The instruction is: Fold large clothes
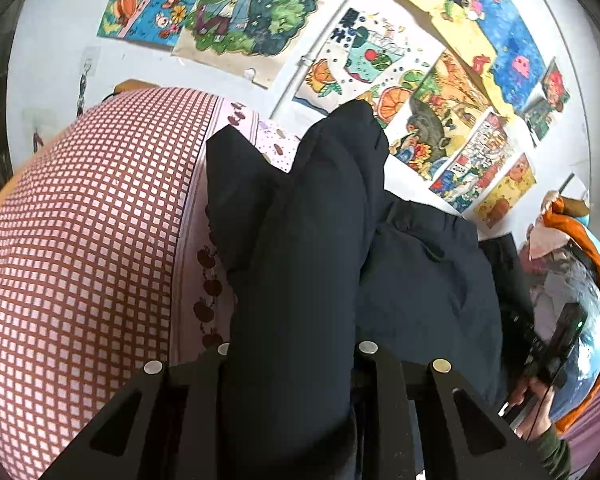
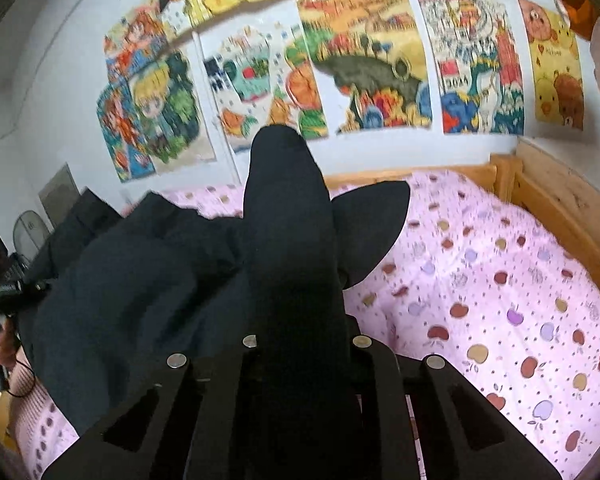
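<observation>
Fingers [image 1: 224, 350] of both grippers around dark garment [image 1: 300, 240]

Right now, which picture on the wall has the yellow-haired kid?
The cartoon drawing beside the fruit drawing: it alone shows a big-eyed, yellow-haired child among green leaves.

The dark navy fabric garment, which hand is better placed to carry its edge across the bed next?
Probably right: its side has the open pink apple-print bedsheet; both hold the dark navy fabric garment.

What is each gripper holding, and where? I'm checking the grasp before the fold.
Both hold the dark garment: the left gripper and the right gripper each pinch a bunched fold that sticks up past its fingers.
</observation>
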